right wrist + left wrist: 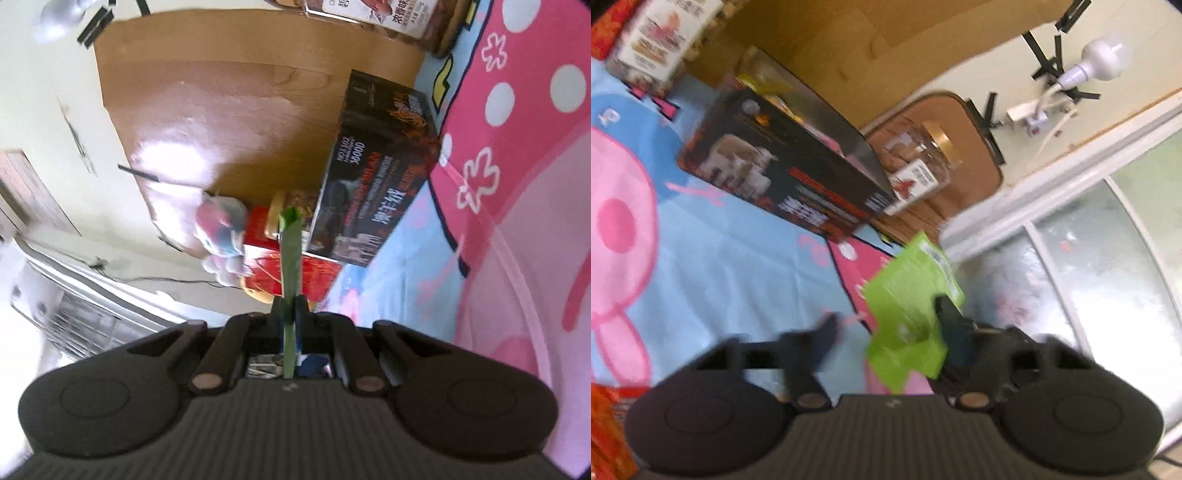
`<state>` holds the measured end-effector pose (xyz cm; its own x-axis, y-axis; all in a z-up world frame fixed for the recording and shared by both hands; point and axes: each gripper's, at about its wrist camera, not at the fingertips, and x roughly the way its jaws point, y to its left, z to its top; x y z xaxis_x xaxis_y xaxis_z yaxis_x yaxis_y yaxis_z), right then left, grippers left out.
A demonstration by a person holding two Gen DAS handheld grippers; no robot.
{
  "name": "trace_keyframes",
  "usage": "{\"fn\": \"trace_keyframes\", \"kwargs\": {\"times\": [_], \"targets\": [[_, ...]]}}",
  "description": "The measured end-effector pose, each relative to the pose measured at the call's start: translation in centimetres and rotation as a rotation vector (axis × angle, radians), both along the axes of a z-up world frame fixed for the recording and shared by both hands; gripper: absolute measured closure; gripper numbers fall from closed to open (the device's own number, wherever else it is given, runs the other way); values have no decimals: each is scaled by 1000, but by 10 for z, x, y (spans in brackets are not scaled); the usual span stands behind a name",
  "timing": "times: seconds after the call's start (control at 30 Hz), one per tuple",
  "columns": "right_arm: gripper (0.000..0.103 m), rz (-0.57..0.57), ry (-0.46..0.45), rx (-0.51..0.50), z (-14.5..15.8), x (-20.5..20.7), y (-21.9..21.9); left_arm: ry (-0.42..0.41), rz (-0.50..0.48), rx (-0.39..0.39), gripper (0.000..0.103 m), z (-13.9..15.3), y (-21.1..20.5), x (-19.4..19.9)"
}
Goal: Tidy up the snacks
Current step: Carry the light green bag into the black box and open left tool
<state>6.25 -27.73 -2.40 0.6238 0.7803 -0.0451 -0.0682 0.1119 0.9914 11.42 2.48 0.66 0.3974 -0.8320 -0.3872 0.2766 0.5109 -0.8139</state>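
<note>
The green snack packet [289, 266] is pinched edge-on between the closed fingers of the right claw [289, 308], held in the air in front of the black box [373, 192]. In the blurred left view the same packet [912, 295] lies against one finger of the left claw [886, 328], whose fingers stand apart. A snack jar [919, 166] behind the box is partly hidden.

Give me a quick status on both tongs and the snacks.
Left tongs open, green packet between the fingers. Right tongs shut on green packet. Black box ahead, not blocking.
</note>
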Motion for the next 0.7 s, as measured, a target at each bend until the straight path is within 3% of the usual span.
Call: {"fn": "trace_keyframes", "kwargs": {"times": [0.17, 0.33, 0.43, 0.57, 0.7], "targets": [[95, 11, -34, -85, 25, 27, 4, -76, 28, 48, 75, 28, -3, 15], [94, -31, -90, -186, 57, 71, 21, -124, 89, 153, 73, 59, -1, 65], [89, -104, -102, -359, 73, 98, 37, -108, 151, 255, 62, 60, -11, 107], [73, -195, -155, -725, 89, 110, 62, -141, 219, 459, 61, 55, -40, 141], [72, -238, -233, -817, 95, 86, 63, -157, 186, 476, 56, 46, -53, 140]]}}
